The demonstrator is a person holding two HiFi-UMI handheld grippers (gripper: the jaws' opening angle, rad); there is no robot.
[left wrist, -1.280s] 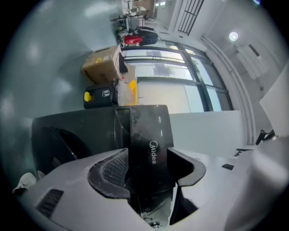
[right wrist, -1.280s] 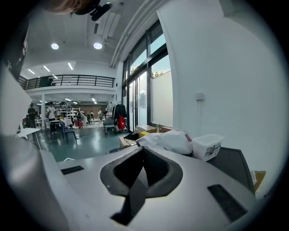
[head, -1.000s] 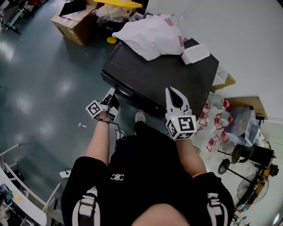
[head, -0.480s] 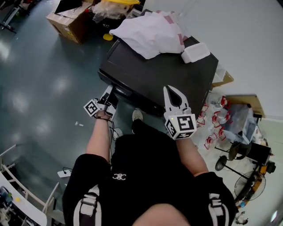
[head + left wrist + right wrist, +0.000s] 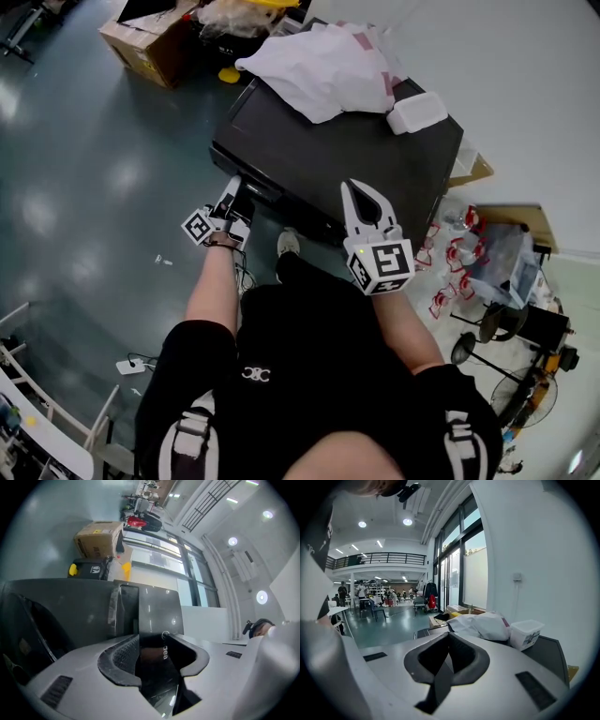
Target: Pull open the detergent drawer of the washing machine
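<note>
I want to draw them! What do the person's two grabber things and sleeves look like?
The left gripper and right gripper are white with dark pads inside pointed jaws. Each carries a cube with black square markers. The sleeves are short, black, with white stripes.

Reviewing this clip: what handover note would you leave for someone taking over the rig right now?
Left tool: shut on the front of the detergent drawer, at the washing machine's front left corner.
Right tool: shut, empty, hovering by the machine's front edge.
Done: drawer gripped; how far out it is cannot be told.
Left: pull the drawer straight out toward you.
</note>
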